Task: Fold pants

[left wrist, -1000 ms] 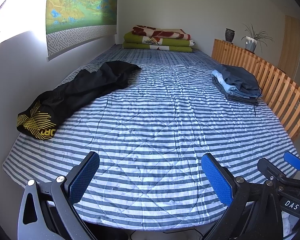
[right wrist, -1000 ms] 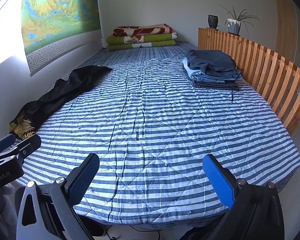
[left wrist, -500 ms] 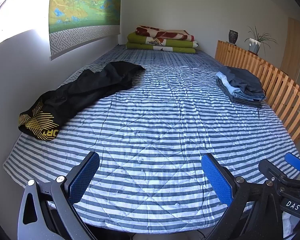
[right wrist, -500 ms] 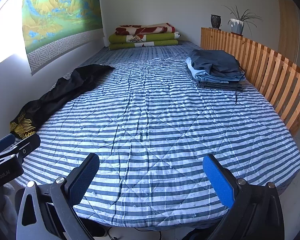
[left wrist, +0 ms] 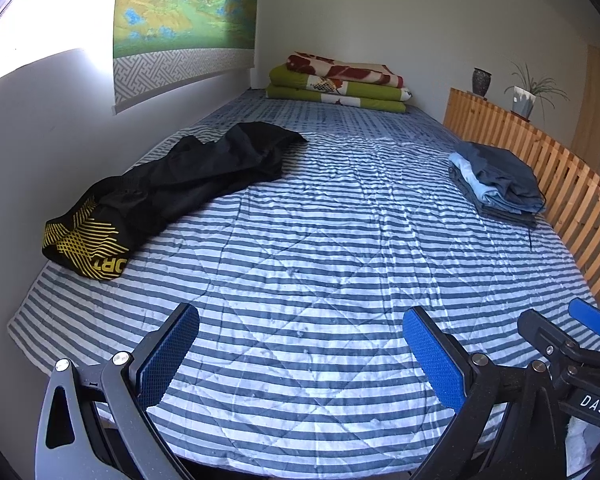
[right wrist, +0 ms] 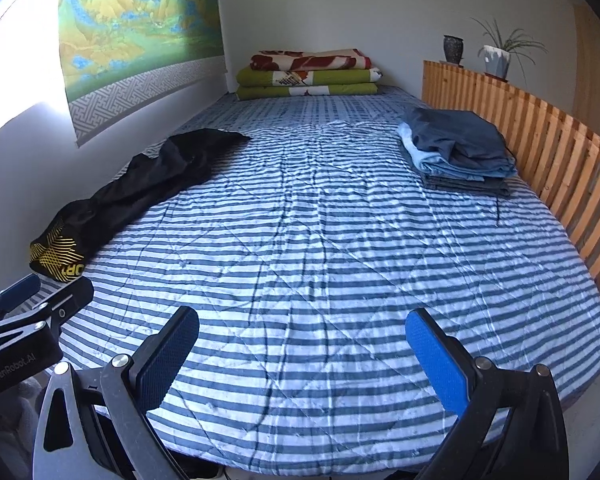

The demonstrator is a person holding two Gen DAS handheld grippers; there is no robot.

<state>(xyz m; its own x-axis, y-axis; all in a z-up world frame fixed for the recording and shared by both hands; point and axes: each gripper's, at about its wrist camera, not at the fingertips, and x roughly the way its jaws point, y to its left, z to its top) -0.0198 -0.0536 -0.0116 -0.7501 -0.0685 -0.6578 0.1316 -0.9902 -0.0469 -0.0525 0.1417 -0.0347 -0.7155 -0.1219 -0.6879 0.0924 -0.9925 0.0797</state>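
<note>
Black pants (left wrist: 172, 184) with a yellow line print lie crumpled along the left side of the striped bed (left wrist: 320, 264), close to the wall; the right wrist view shows them too (right wrist: 140, 192). My left gripper (left wrist: 300, 356) hovers open over the bed's near edge, nothing between its blue pads, well short of the pants. My right gripper (right wrist: 302, 356) is also open and empty above the near edge. Its neighbour's fingers (left wrist: 572, 332) show at the lower right of the left wrist view.
A stack of folded blue and grey garments (right wrist: 456, 148) sits at the right by a wooden slatted rail (right wrist: 548, 152). Folded green and red blankets (right wrist: 308, 74) lie at the far end. A vase and potted plant (right wrist: 496, 56) stand on the rail; a landscape hanging covers the left wall.
Both grippers have edged forward and a little higher over the bed's near edge; the pants and folded stack now look slightly closer. Both stay open.
</note>
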